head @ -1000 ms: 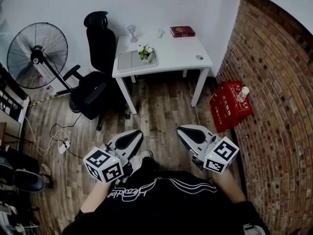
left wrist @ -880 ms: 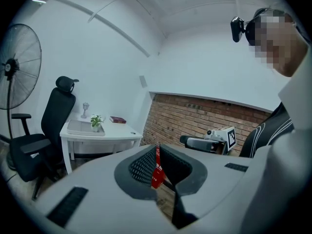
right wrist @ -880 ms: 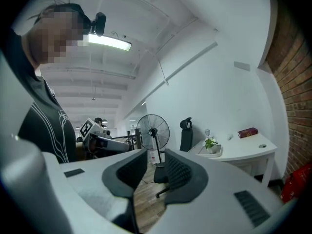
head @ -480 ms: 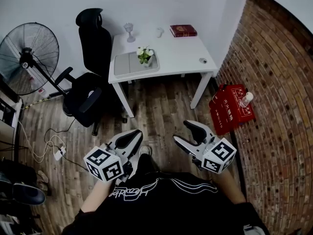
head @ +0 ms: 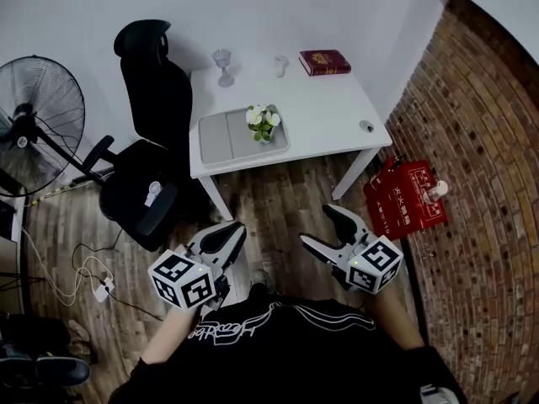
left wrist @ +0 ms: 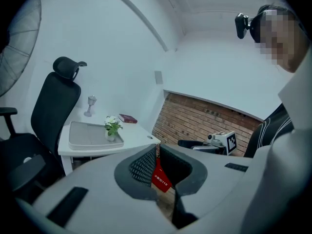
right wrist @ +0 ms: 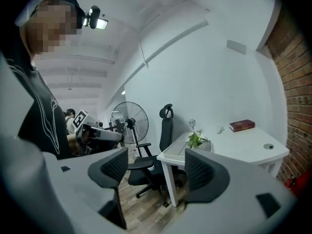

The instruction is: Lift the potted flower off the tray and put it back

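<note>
A potted flower (head: 264,123) with white blooms stands at the right end of a grey tray (head: 227,139) on the white table (head: 324,112). Both grippers are held over the floor, well short of the table. My left gripper (head: 232,230) is shut with nothing in it. My right gripper (head: 321,226) is open and its jaws are still opening, with nothing between them. The left gripper view shows the flower (left wrist: 112,127) on the tray (left wrist: 85,135) far beyond my left gripper (left wrist: 157,152). In the right gripper view the flower (right wrist: 196,139) shows between the pads of my right gripper (right wrist: 156,165).
A black office chair (head: 147,141) stands left of the table, and a floor fan (head: 34,124) further left. On the table are a red book (head: 324,61), a glass goblet (head: 223,64) and a small round object (head: 365,126). A red crate (head: 404,199) sits by the brick wall.
Both grippers and the head camera have moved closer to the table. The right gripper's jaws went from shut to wide apart. The left gripper stayed shut.
</note>
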